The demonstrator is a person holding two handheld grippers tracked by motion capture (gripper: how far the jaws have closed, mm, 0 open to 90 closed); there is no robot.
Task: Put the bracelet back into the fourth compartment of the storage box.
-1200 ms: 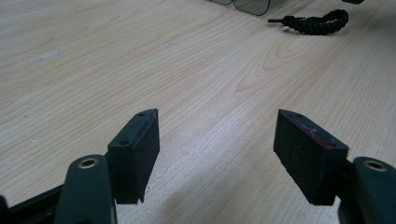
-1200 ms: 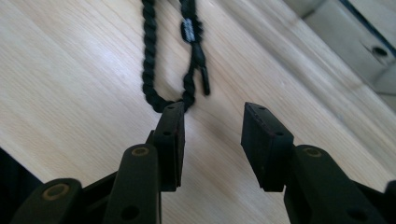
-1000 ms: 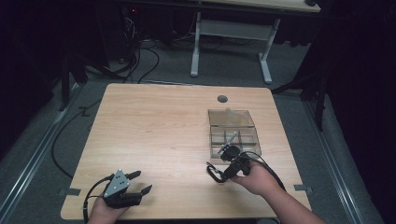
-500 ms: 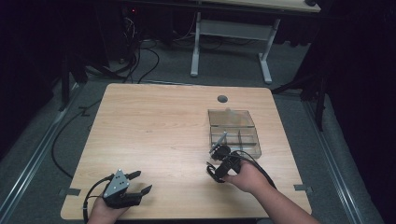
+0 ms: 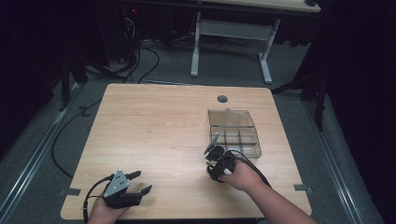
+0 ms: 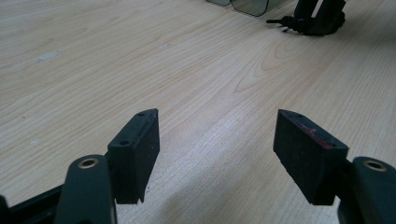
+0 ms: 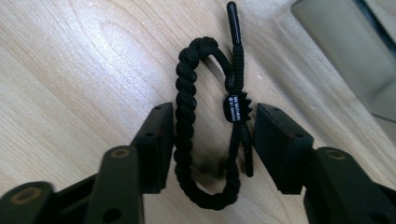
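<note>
Bracelet [image 7: 205,126] lies centre-frame between our right gripper's [image 7: 212,140] closing, not yet clamped jaws, straddled for pickup; left gripper [image 6: 217,149] gapes empty.

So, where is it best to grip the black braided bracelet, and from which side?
Probably from above, across the loop: the bracelet lies flat on the table, so the right gripper can close on its thick braided side; the thin cord beside the clasp could slip.

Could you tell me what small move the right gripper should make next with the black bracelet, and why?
Probably close the jaws. The right gripper has just narrowed its jaws and straddles the black braided bracelet, which lies on the table; the braid sits against one pad, but a gap shows at the other, so it looks not yet clamped.
</note>
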